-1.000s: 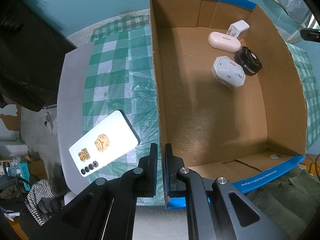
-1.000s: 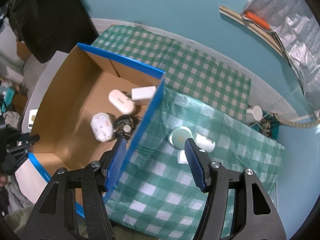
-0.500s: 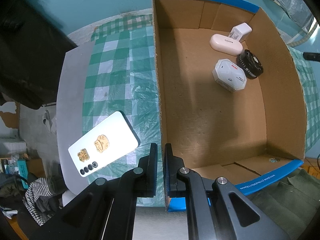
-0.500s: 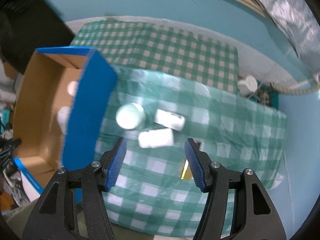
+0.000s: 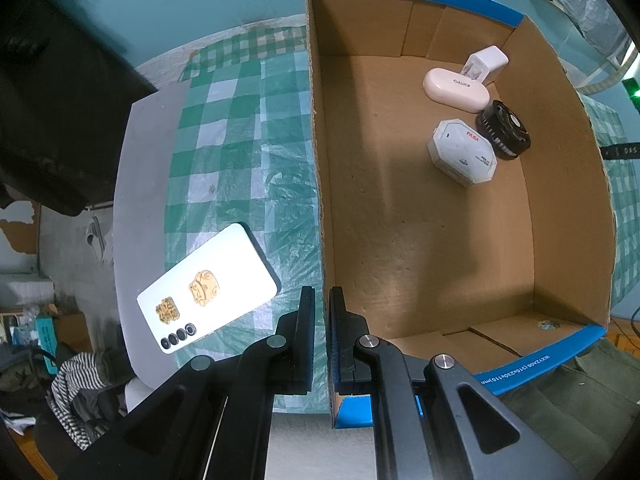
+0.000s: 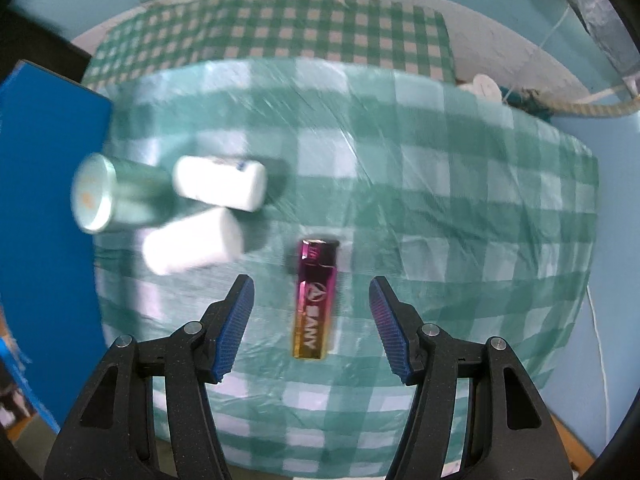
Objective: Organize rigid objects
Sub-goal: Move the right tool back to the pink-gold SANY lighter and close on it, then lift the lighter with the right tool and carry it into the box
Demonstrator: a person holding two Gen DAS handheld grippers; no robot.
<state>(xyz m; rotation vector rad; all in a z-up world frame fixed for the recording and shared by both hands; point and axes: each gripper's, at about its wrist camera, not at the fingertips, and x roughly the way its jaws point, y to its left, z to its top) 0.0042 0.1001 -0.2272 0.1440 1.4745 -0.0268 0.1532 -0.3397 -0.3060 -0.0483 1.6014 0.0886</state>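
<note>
My left gripper point(image 5: 322, 300) pinches the cardboard box point(image 5: 460, 240) wall between its fingers. My right gripper point(image 6: 312, 300) fingers stand spread astride the lighter point(image 6: 316, 300), not touching it.

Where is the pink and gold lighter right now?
In the right wrist view, the lighter lies on the checked cloth between the open right gripper's fingers, untouched.

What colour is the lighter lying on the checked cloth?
The lighter fades from magenta to gold, metallic; the right wrist view shows it best.
</note>
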